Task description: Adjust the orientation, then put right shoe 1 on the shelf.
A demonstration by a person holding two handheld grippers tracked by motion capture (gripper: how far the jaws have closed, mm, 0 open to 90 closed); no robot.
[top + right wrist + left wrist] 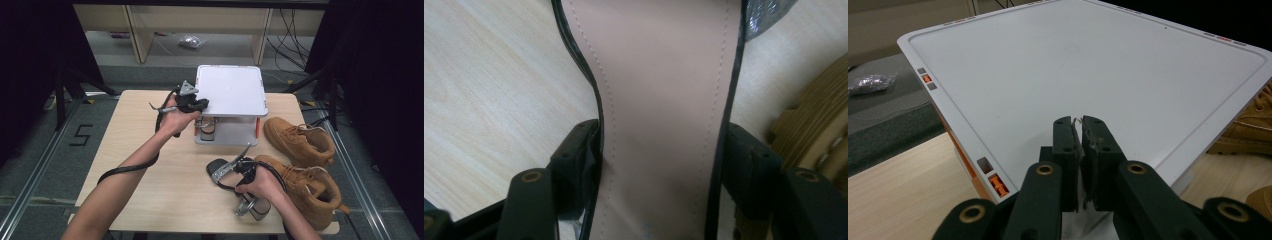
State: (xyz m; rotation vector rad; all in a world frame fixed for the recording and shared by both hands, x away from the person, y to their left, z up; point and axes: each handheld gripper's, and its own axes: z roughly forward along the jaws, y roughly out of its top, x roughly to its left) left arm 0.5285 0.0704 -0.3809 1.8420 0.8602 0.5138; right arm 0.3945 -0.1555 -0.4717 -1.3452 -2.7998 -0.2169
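High view: the right gripper (239, 167) is straddling a black heeled sandal (218, 170) at the counter's (150, 175) five o'clock, beside tan boots (300, 142).

Left gripper view: the left gripper's (1082, 122) fingers are pinched together over the white box lid (1088, 65), holding only a thread-like wisp.

Right gripper view: wide fingers (574, 160) are flanking the sandal's stiff, light, smooth pink insole (659, 100); gripping the narrow waist seems best.

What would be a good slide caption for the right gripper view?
Right tool straddling a black-edged sandal's pink insole above the wooden table.

Black heeled sandal (659, 100) — on table
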